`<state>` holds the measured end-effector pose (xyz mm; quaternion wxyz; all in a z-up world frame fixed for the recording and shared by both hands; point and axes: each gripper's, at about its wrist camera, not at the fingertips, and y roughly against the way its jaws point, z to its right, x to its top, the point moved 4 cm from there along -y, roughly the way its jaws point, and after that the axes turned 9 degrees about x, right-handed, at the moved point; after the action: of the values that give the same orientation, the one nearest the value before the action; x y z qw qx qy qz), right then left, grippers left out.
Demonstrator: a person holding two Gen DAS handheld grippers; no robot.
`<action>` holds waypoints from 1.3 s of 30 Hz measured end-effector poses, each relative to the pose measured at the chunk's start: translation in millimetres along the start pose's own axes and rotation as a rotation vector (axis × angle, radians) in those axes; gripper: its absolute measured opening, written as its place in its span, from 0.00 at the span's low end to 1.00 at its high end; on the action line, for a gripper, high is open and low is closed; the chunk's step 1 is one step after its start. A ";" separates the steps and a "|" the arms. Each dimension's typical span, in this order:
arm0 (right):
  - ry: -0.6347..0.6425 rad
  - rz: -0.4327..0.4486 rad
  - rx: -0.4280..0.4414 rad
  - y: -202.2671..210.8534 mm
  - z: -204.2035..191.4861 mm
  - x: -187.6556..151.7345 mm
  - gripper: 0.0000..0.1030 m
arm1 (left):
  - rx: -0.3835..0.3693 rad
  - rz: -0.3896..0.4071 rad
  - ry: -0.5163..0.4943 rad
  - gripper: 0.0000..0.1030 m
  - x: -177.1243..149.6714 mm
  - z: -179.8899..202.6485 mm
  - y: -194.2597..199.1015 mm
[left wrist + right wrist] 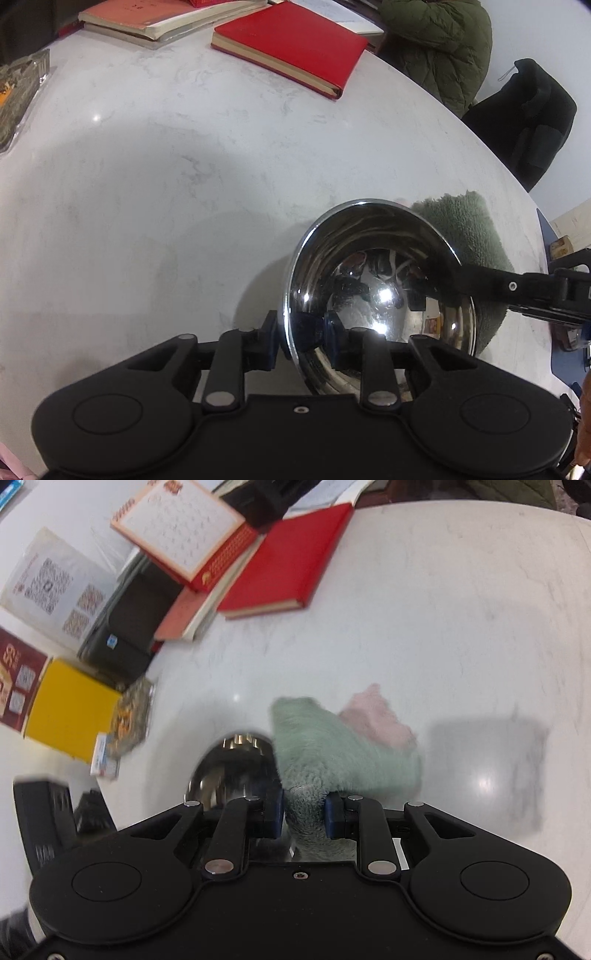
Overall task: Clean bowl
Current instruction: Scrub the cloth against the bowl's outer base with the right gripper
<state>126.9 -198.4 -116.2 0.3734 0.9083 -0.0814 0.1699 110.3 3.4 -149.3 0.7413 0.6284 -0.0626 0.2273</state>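
- My left hand-held gripper (pixel 301 341) pinches the steel bowl (pixel 376 291) rim.
- My right hand-held gripper (pixel 303 814) clamps the green cloth (pixel 343 753).
- White marble surface (pixel 166 184); red notebook (pixel 291 44) far.

No word, brand or number can be read in either view. In the right wrist view, a white sheet (pixel 51 590) at about ten o'clock carries a large QR code and three smaller ones, with red lettering too blurred to make out. Below it, at nine o'clock, a dark red card (pixel 16 686) bears gold figures and small QR codes, also illegible. A desk calendar (pixel 184 528) at eleven o'clock shows a grid of dates too small to read, and a gold emblem sits on its red base. In the left wrist view, the pink book cover (pixel 122 11) at twelve o'clock has faint, unreadable marks.
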 end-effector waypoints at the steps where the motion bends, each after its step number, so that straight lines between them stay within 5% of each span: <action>1: -0.001 -0.003 -0.001 1.2 -0.4 -3.1 0.21 | 0.000 0.004 0.006 0.25 0.0 -0.5 -0.3; 6: -0.033 -0.050 0.008 8.1 -4.0 -36.6 0.21 | -0.002 0.007 -0.001 0.25 -0.8 0.5 -0.4; 13: -0.037 0.037 0.034 1.6 4.8 8.6 0.21 | 0.004 -0.001 -0.008 0.25 -3.1 2.8 -0.6; 20: -0.066 -0.022 0.037 8.9 6.1 -29.8 0.21 | 0.007 0.006 -0.010 0.26 -2.8 2.2 0.5; 27: -0.059 0.053 0.062 2.1 10.0 9.0 0.21 | 0.011 -0.005 -0.024 0.27 -1.9 5.3 -0.2; 35: -0.103 -0.003 0.064 10.0 12.1 -32.9 0.21 | 0.011 0.000 -0.023 0.27 2.8 4.8 -1.6; 39: -0.093 0.063 0.078 9.7 15.2 -6.4 0.21 | 0.016 -0.001 -0.036 0.27 1.0 8.0 -1.0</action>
<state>122.1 -215.9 -122.3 0.3278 0.9262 -0.1203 0.1424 113.2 -4.0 -148.3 0.7350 0.6386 -0.0736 0.2159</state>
